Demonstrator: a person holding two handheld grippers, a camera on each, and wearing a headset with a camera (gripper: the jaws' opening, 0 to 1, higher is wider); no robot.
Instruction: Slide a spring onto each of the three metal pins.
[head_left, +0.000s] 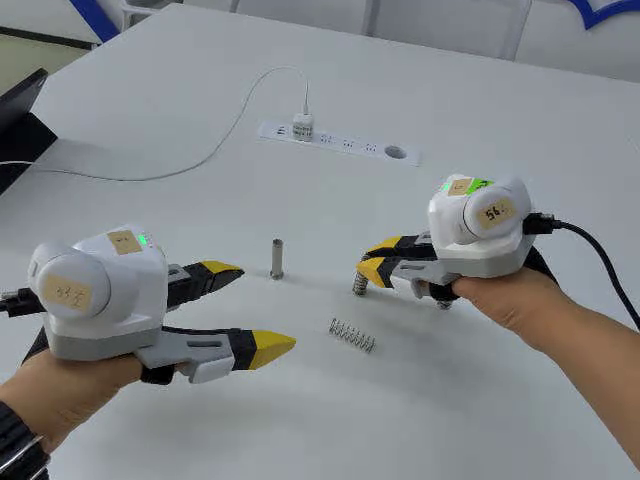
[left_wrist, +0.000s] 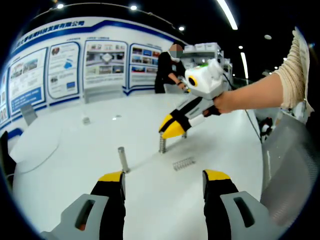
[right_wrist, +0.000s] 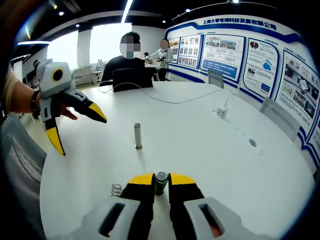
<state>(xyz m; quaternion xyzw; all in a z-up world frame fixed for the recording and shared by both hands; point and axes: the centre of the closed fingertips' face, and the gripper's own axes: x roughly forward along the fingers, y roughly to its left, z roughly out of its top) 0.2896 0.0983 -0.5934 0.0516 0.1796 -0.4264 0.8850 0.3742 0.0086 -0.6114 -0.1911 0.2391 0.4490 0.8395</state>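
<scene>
A bare metal pin (head_left: 277, 258) (left_wrist: 122, 159) (right_wrist: 137, 136) stands upright mid-table. To its right is a second pin with a spring on it (head_left: 360, 285) (left_wrist: 162, 145) (right_wrist: 160, 183). My right gripper (head_left: 372, 264) (right_wrist: 161, 180) has its yellow tips closed against the top of that spring-covered pin. A loose spring (head_left: 352, 335) (left_wrist: 183, 163) (right_wrist: 116, 190) lies flat on the table in front of the pins. My left gripper (head_left: 255, 308) (left_wrist: 165, 176) is held open at the lower left, short of the bare pin, with nothing in it. Something small and grey (head_left: 443, 302) sits half hidden under the right gripper's body.
A white power strip (head_left: 340, 143) with a plugged-in charger (head_left: 303, 125) and its cable lies at the back of the white table (head_left: 150, 120). A dark screen (head_left: 20, 130) sits at the left edge. People stand and sit beyond the table in the gripper views.
</scene>
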